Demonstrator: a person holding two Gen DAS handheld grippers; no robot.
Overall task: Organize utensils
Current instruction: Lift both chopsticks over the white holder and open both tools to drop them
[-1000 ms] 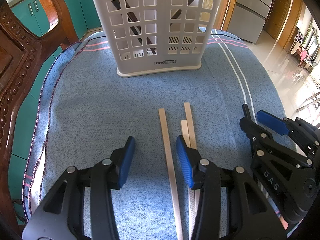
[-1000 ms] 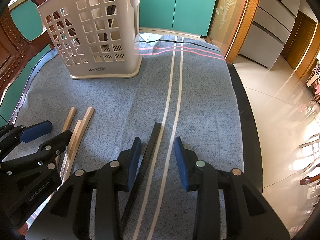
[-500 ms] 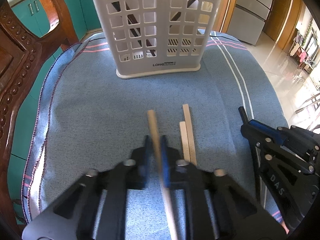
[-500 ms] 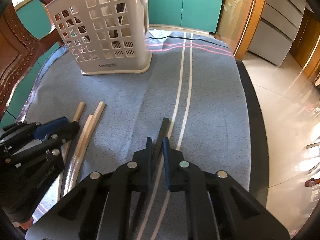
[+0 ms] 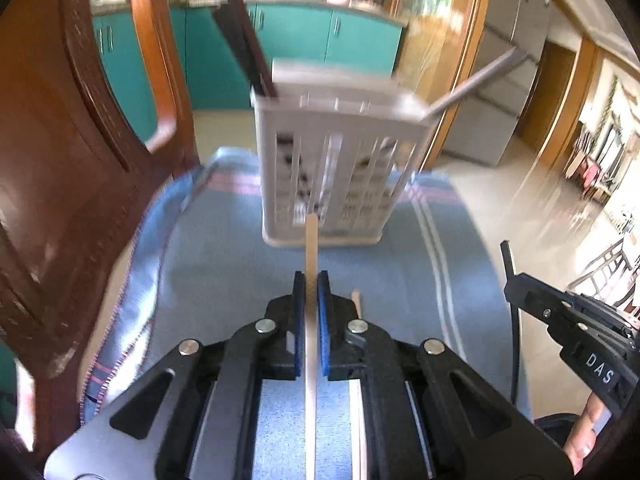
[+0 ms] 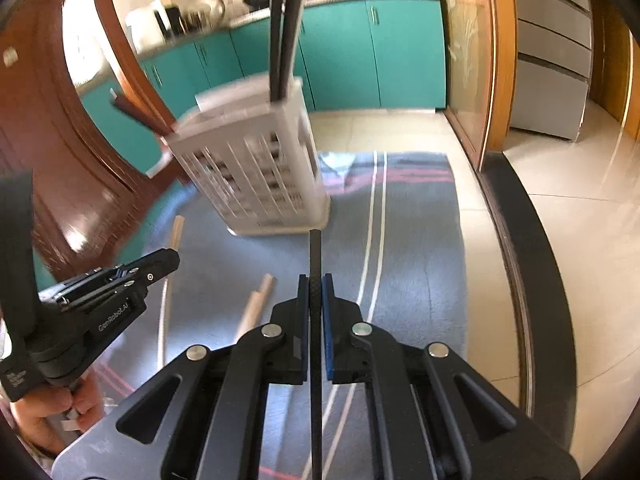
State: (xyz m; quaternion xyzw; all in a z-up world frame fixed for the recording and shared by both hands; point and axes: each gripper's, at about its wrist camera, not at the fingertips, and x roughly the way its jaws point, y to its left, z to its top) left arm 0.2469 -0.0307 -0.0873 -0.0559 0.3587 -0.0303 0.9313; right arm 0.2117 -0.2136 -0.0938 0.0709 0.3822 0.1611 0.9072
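We see the white utensil basket (image 5: 336, 168) smeared by motion blur, so what sits behind its slots is unreadable. The light wooden stick (image 5: 311, 252) and the black stick (image 6: 315, 264) both run off the bottom edge, their near ends unseen.

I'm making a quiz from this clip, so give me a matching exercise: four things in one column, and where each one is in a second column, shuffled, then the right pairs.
Things:
1. wooden chopstick
2. black chopstick
3. white utensil basket
4. loose wooden chopsticks

Places:
A. standing on the blue cloth
B. clamped in the right tongs
C. lying on the cloth
D. clamped in the left tongs

Pairs: 1-D, 2-B, 3-A, 4-C
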